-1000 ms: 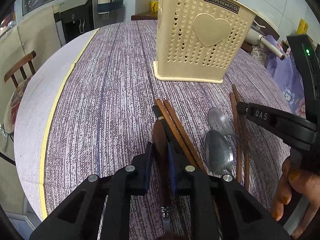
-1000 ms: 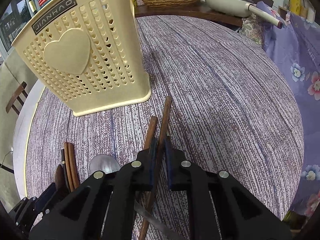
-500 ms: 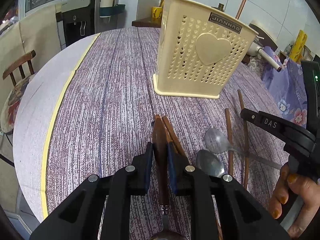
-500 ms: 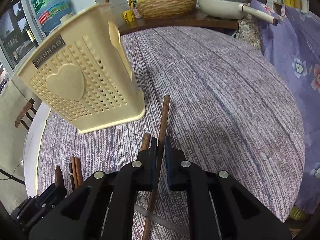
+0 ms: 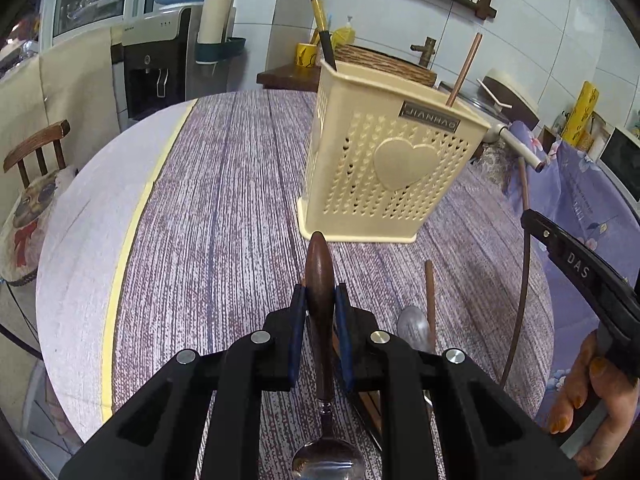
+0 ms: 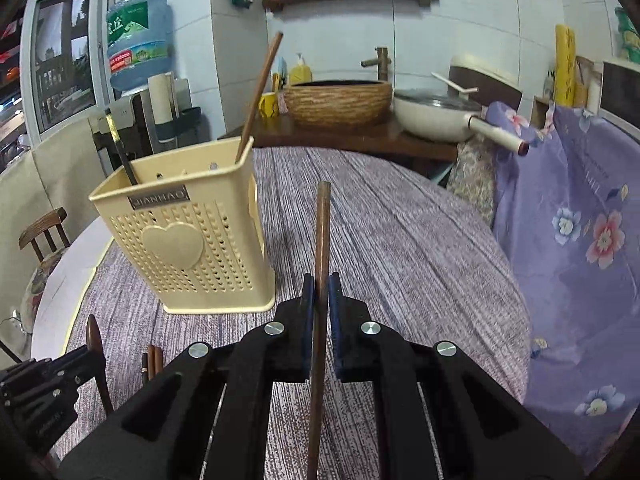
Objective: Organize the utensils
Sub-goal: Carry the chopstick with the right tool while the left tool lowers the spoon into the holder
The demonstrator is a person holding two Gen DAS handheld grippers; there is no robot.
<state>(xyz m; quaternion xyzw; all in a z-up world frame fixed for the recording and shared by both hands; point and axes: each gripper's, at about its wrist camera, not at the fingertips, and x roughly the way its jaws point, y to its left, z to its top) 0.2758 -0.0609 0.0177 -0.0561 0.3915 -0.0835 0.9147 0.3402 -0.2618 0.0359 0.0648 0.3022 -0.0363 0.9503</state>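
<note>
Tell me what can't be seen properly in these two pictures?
- Holder contents: both views, its walls hide all but two sticks.
- Spoon bowl: left view, cut by bottom edge.
- Chopstick lower end: right view, runs off the bottom edge.
- Table spoon: left view, mostly behind the left gripper.

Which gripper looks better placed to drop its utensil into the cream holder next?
Probably the left. The left gripper holds the wooden-handled spoon pointing almost at the cream holder, close in front. The right gripper, clamping a chopstick, has the holder off to its left.
</note>
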